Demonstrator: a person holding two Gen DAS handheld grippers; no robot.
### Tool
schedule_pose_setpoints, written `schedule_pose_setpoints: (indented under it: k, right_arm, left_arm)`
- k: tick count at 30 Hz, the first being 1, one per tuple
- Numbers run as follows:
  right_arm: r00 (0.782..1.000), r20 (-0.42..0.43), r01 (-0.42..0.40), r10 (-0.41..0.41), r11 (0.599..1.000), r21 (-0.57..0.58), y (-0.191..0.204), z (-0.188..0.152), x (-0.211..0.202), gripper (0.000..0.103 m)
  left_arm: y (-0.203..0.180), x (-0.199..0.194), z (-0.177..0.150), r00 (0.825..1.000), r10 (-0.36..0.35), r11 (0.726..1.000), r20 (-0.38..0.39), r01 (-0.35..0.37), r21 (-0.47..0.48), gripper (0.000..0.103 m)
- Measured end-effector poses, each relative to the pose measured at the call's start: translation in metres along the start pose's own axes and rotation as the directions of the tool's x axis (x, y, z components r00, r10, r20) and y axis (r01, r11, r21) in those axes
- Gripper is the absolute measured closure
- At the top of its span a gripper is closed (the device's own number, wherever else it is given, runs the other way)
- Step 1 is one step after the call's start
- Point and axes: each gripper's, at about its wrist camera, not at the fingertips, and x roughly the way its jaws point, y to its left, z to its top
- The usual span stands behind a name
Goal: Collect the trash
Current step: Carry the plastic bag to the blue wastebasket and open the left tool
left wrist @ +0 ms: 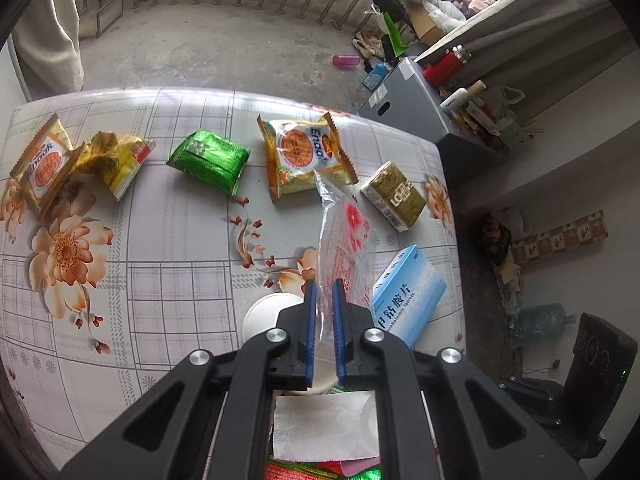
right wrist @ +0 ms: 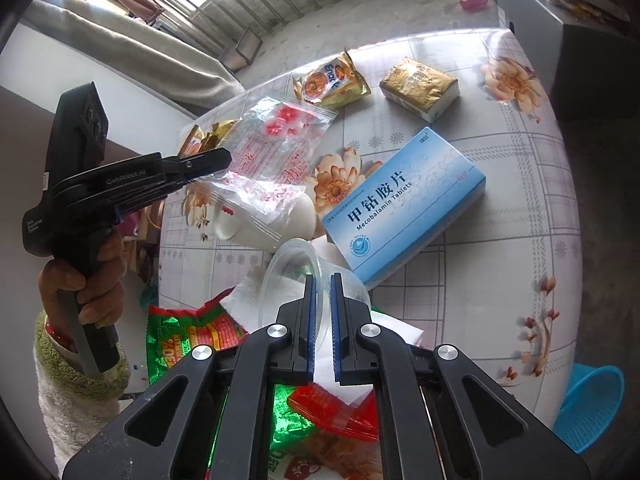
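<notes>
Left gripper (left wrist: 325,288): jaws nearly shut, pinching a clear bag (left wrist: 344,236). The bag sticks out past the tips, lifted over the table (left wrist: 168,240).
Clear bag: see-through with red flowers printed on it. In the right wrist view it hangs from the tips of the left gripper (right wrist: 224,158), above a white cup (right wrist: 276,220).
Right gripper (right wrist: 322,282): jaws nearly shut on the rim of a clear cup (right wrist: 308,280). The cup's wall runs between the blue pads.
Clear cup: lies on its side by the near edge of the table, over a white tissue (right wrist: 256,292).
Blue box (right wrist: 404,204): flat on the table, just past the clear cup.
Gold box (left wrist: 394,196): near the right edge.
Snack packs: a yellow pack (left wrist: 306,156) and a green pack (left wrist: 208,160) lie toward the far edge.
Red and green wrapper (right wrist: 192,336): under the right gripper at the near edge.
Hand (right wrist: 84,280): holds the left gripper's handle.
</notes>
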Motion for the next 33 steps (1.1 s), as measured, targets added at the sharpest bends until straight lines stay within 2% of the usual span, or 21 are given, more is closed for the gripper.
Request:
schedule_pose_setpoints:
  k: [4, 10, 14, 18, 21, 25, 28, 31, 33]
  right_arm:
    - [0.997, 0.074, 0.037, -0.036, 0.999, -0.018, 0.009, -0.001, -0.017, 0.1]
    - [0.983, 0.181, 0.013, -0.011, 1.0, -0.009, 0.013, -0.008, -0.063, 0.1]
    - [0.964, 0.267, 0.012, -0.007, 1.0, -0.017, 0.006, -0.035, -0.11, 0.1]
    - [0.939, 0.341, 0.062, -0.055, 0.998, -0.01, -0.016, -0.081, -0.155, 0.1]
    - [0.918, 0.383, 0.103, -0.107, 0.994, 0.03, -0.045, -0.131, -0.187, 0.1]
    - [0.889, 0.415, 0.145, -0.193, 0.979, 0.143, -0.098, -0.199, -0.219, 0.1]
    - [0.867, 0.413, 0.178, -0.28, 0.947, 0.266, -0.146, -0.253, -0.231, 0.1]
    - [0.867, 0.376, 0.161, -0.325, 0.899, 0.406, -0.199, -0.303, -0.23, 0.1]
    - [0.861, 0.348, 0.167, -0.371, 0.852, 0.496, -0.233, -0.333, -0.223, 0.1]
  left_arm:
    - [-0.013, -0.035, -0.007, 0.995, -0.019, 0.999, 0.095, 0.016, 0.032, 0.097]
    - [-0.048, -0.092, -0.031, 0.979, -0.041, 0.995, 0.199, 0.021, 0.102, 0.097]
    - [-0.085, -0.125, -0.061, 0.966, -0.095, 0.983, 0.239, 0.052, 0.178, 0.097]
    - [-0.135, -0.136, -0.099, 0.964, -0.143, 0.961, 0.226, 0.081, 0.263, 0.097]
    - [-0.179, -0.125, -0.127, 0.969, -0.187, 0.935, 0.162, 0.125, 0.332, 0.097]
    - [-0.253, -0.085, -0.173, 0.978, -0.198, 0.876, 0.065, 0.146, 0.46, 0.097]
    - [-0.31, -0.033, -0.211, 0.98, -0.195, 0.821, -0.042, 0.187, 0.539, 0.097]
    - [-0.362, 0.033, -0.251, 0.974, -0.165, 0.781, -0.158, 0.227, 0.582, 0.096]
    - [-0.395, 0.082, -0.278, 0.967, -0.13, 0.763, -0.219, 0.239, 0.601, 0.096]
